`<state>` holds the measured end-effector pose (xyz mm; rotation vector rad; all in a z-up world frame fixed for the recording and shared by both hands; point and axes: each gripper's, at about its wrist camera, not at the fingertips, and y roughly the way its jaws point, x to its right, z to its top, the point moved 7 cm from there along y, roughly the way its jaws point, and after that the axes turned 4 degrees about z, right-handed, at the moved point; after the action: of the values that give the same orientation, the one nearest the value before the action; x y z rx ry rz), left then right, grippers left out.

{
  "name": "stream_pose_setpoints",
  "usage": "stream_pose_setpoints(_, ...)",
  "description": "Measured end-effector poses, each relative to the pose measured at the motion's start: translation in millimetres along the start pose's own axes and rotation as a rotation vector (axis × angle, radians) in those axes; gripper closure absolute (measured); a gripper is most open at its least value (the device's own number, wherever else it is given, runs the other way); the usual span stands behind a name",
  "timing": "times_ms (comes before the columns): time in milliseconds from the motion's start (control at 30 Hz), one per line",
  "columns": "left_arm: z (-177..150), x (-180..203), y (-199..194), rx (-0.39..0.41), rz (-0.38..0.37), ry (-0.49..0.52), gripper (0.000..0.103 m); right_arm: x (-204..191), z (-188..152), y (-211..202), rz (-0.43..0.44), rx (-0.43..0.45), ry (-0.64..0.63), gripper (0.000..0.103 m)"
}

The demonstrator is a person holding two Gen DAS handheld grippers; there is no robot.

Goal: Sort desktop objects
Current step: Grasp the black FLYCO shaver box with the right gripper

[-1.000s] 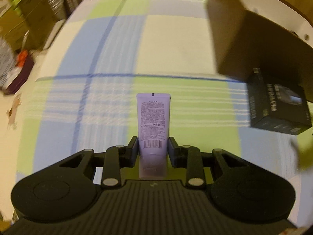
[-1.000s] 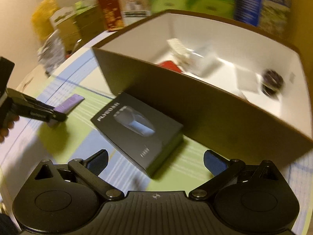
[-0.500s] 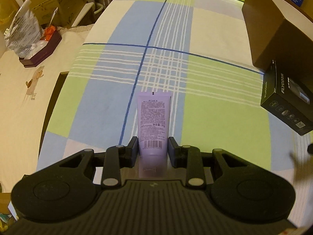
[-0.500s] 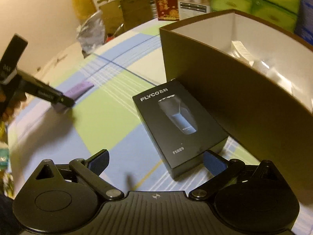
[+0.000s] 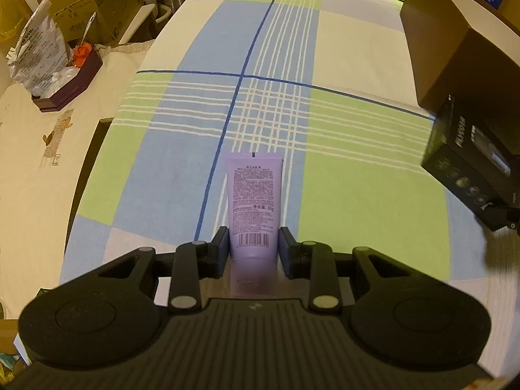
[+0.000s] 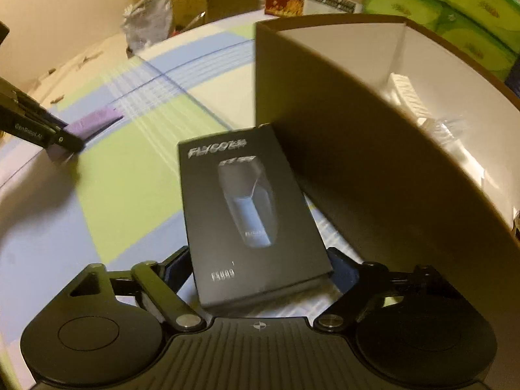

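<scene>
The left tool (image 5: 253,247) is clamped on a soft purple plastic tube with a barcode (image 5: 254,201). The tube sticks straight out toward 12 o'clock, above the table with the blue, green and cream checked cloth (image 5: 357,188). It looks lifted off the cloth, but I cannot be sure.

The right tool (image 6: 260,265) has just been closing its two sides around a flat black cardboard box with a shaver picture on it (image 6: 247,214). The near end of the black box sits between them. The left side looks like it touches the box edge, and the right side seems to have a thin gap, so I judge the box is not squeezed tight yet. The black box lies on the table, its far right corner right against the big box.

That big brown cardboard box with white inside walls (image 6: 341,149) stands at 2 o'clock from the right tool. It is open on top. Inside, near 2 o'clock, there is a white ribbed thing (image 6: 408,94) and something clear and crinkly (image 6: 448,126). They are too blurry to name. So some things look sorted into it already.

I think the job is partly done. The purple tube and the black box are both outside the big box. They look like the next ones to go in. No other loose things show on the checked cloth.
</scene>
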<state>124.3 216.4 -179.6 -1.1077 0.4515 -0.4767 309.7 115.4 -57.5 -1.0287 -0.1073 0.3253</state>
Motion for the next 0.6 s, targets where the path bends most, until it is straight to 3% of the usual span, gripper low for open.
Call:
stream_pose_setpoints(400,-11.1,9.9,-7.0,0.007,-0.026,0.038,0.076,-45.2,-4.2,-1.7,-0.008,-0.040,0.097,0.025)
stream_pose_setpoints(600,-8.4,8.7,-4.1,0.002,-0.031,0.048,0.063,-45.3,7.3,3.7,-0.020,-0.029,0.115,0.019)
